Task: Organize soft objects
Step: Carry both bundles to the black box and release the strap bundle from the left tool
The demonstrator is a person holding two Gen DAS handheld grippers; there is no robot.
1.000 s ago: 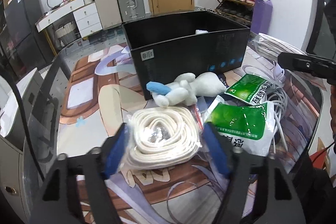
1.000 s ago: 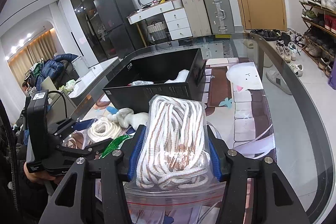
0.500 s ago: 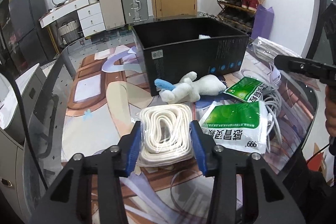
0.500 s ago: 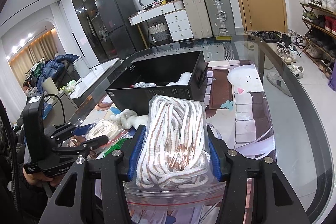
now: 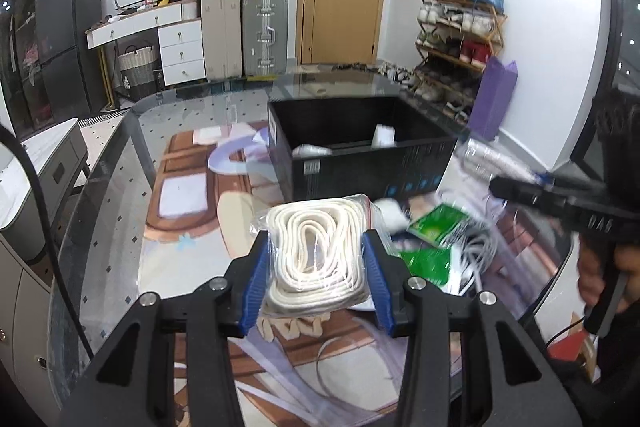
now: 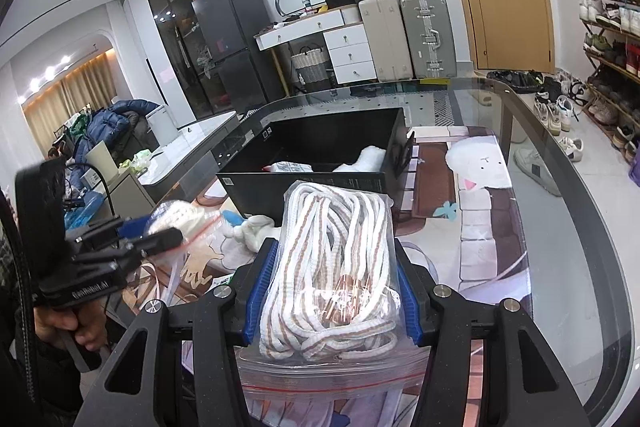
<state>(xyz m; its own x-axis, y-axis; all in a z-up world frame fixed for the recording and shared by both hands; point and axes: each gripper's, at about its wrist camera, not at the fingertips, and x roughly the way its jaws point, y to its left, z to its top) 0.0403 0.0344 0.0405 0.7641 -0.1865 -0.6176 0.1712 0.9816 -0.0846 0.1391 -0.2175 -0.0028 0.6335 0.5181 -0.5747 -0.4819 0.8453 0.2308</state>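
My left gripper point(image 5: 316, 281) is shut on a clear bag of cream cord point(image 5: 316, 259) and holds it above the table, short of the black box point(image 5: 360, 163). My right gripper point(image 6: 334, 297) is shut on a zip bag of white-and-brown striped rope point(image 6: 332, 279), held above the table in front of the same black box point(image 6: 320, 163). The box holds a few white items. A white plush toy point(image 6: 252, 233) lies on the table by the box. The left gripper also shows in the right wrist view point(image 6: 132, 239), lifted with its bag.
Green-and-white packets point(image 5: 436, 227) and grey cables point(image 5: 476, 251) lie right of the bag. The glass table point(image 6: 560, 227) has a printed mat and a curved edge. Suitcases point(image 5: 244, 35), drawers and a shoe rack point(image 5: 456, 27) stand behind.
My left gripper closed on the cream cord bag and lifted it off the table toward the box. My right gripper kept its rope bag, almost still.
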